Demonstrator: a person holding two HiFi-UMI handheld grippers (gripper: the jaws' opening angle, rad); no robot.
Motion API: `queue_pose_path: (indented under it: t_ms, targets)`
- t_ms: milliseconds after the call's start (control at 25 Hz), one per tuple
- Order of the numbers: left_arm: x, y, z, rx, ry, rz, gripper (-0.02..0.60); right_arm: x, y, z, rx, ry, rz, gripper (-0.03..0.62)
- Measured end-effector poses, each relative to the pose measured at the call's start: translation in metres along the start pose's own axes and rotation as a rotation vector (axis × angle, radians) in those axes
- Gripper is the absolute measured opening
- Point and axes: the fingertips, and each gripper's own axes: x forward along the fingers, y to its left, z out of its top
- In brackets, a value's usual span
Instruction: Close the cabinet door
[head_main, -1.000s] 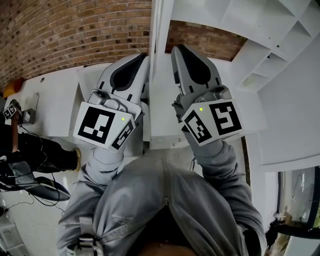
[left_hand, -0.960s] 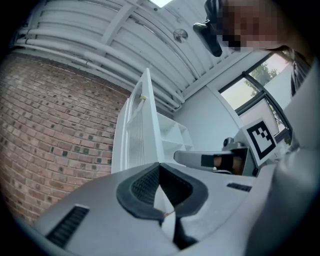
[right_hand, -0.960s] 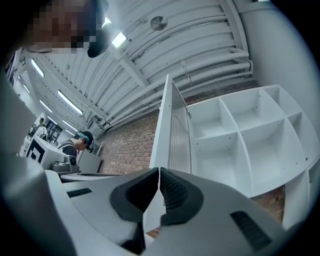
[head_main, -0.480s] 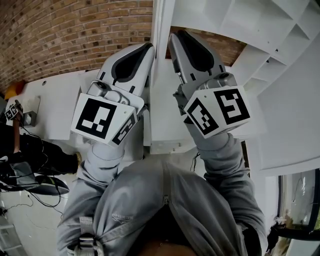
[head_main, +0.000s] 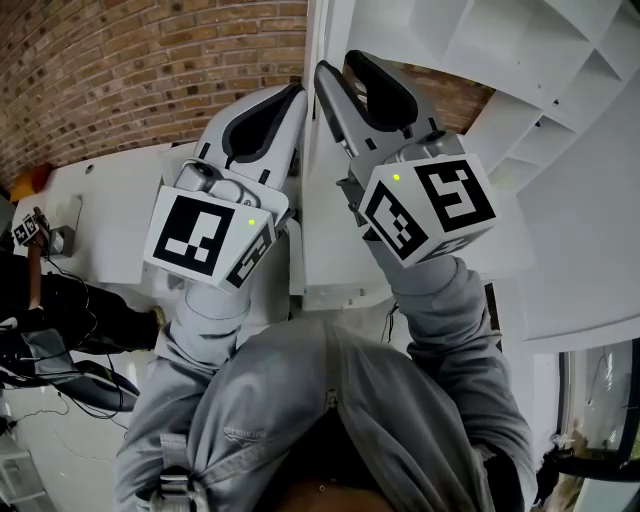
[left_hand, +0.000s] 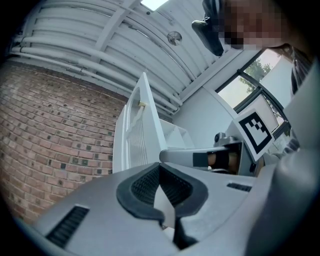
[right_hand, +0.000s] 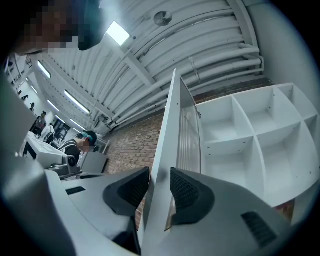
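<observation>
Room: a brick wall (head_main: 150, 60) fills the left and back. In the gripper views a white ceiling (right_hand: 165, 50) with pipes and strip lights shows overhead, and a window (left_hand: 250, 75) sits off to one side.
Surface: a white table (head_main: 105, 205) sits under the brick on the left, with black cables (head_main: 60, 370) trailing on the floor beside it.
Cabinet: white, with open cubby shelves (head_main: 520, 60) spreading out to the right, and there's nothing on them.
Cabinet door (head_main: 322, 30): it's swung out and standing open. The head view sees it edge-on, running straight up the middle of the shot, with its ribbed face turned toward the shelves.
Right hand-held gripper (head_main: 338, 65): released! The jaws have just been opening, and they now stand wide astride the door's free edge. One pad is on the brick side and one on the shelf side, and the panel (right_hand: 167, 150) runs up between them.
Left hand-held gripper (head_main: 295, 95): clenched, pads meeting tip to tip in its own view (left_hand: 160, 167). It hangs just beside the door on the brick-wall side, and I can't tell if it touches.
Door against grippers: the edge rises between the two tools. The right one straddles it, the left one flanks it, and both point slightly upward.
Person: grey sleeves (head_main: 440, 300) reach up from below the grippers.
</observation>
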Motion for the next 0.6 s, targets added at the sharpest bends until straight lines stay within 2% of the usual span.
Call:
queue_pose_path:
  t_ms: [600]
  targets:
    - [0.004,0.009,-0.012,-0.022,0.015,-0.001,0.003,0.007,0.000,-0.004,-0.053,0.000,-0.045,0.143]
